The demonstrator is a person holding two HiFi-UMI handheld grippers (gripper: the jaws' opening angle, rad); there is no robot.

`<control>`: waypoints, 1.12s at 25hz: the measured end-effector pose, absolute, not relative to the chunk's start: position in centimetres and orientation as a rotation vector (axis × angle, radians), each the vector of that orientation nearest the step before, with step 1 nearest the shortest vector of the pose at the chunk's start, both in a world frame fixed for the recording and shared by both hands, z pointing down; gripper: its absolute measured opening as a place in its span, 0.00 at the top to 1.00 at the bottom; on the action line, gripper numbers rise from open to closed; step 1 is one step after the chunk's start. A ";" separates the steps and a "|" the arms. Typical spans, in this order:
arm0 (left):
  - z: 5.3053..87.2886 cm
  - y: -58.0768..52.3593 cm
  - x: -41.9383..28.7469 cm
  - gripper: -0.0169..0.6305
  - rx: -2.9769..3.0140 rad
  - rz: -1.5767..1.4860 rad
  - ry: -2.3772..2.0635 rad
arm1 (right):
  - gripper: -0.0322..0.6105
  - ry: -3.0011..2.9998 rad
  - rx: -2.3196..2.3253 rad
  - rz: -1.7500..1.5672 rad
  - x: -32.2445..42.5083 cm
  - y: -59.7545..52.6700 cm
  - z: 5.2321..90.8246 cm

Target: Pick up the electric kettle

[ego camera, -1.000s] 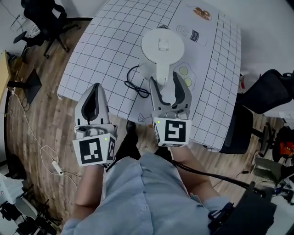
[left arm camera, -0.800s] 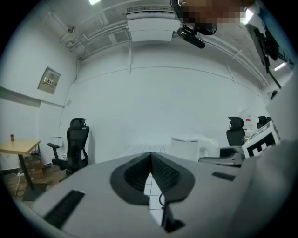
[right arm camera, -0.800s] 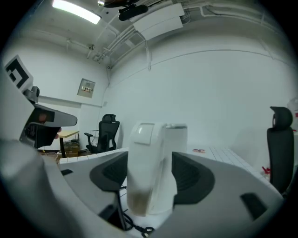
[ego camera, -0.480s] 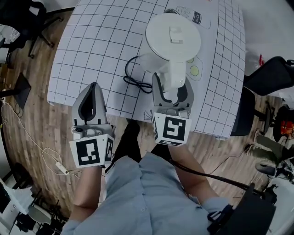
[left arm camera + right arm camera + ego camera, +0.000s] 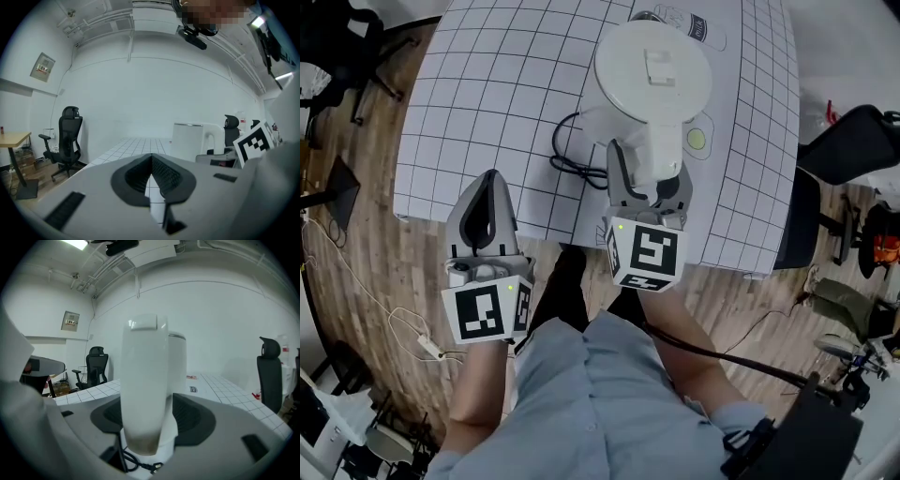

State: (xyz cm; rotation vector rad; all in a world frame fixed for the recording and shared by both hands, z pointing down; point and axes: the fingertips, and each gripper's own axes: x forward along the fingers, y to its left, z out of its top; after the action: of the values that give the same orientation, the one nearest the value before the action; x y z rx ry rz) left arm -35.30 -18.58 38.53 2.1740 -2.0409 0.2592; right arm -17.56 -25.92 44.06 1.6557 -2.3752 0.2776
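Observation:
The white electric kettle (image 5: 652, 80) stands on the grid-patterned table (image 5: 487, 84), its lid up and its handle (image 5: 656, 150) pointing toward me. My right gripper (image 5: 649, 167) has its jaws on either side of that handle and is shut on it. In the right gripper view the handle (image 5: 144, 380) fills the gap of the right gripper (image 5: 154, 416), with both dark pads against it. My left gripper (image 5: 491, 180) hangs at the table's near edge, left of the kettle, shut and empty. From the left gripper (image 5: 151, 157) the kettle (image 5: 187, 140) shows off to the right.
A black power cord (image 5: 572, 169) loops on the table left of the kettle's base. Printed pictures lie on the cloth behind the kettle (image 5: 698, 141). A black office chair (image 5: 853, 150) stands right of the table, another (image 5: 337, 37) at the far left on the wooden floor.
My right gripper has moved forward along the handle and its jaws have narrowed onto it. The kettle looks larger and nearer in the head view. The left gripper has stayed put.

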 end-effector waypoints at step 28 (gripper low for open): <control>34.9 -20.5 -35.1 0.97 2.251 0.193 -2.049 | 0.74 -2.358 1.578 0.333 -16.2 -26.5 43.7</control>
State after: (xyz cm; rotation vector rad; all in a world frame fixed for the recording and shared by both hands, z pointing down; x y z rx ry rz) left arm -35.13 -20.46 34.93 2.2507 -2.0493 0.1931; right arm -16.23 -26.51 43.71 1.5779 -2.3584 0.3331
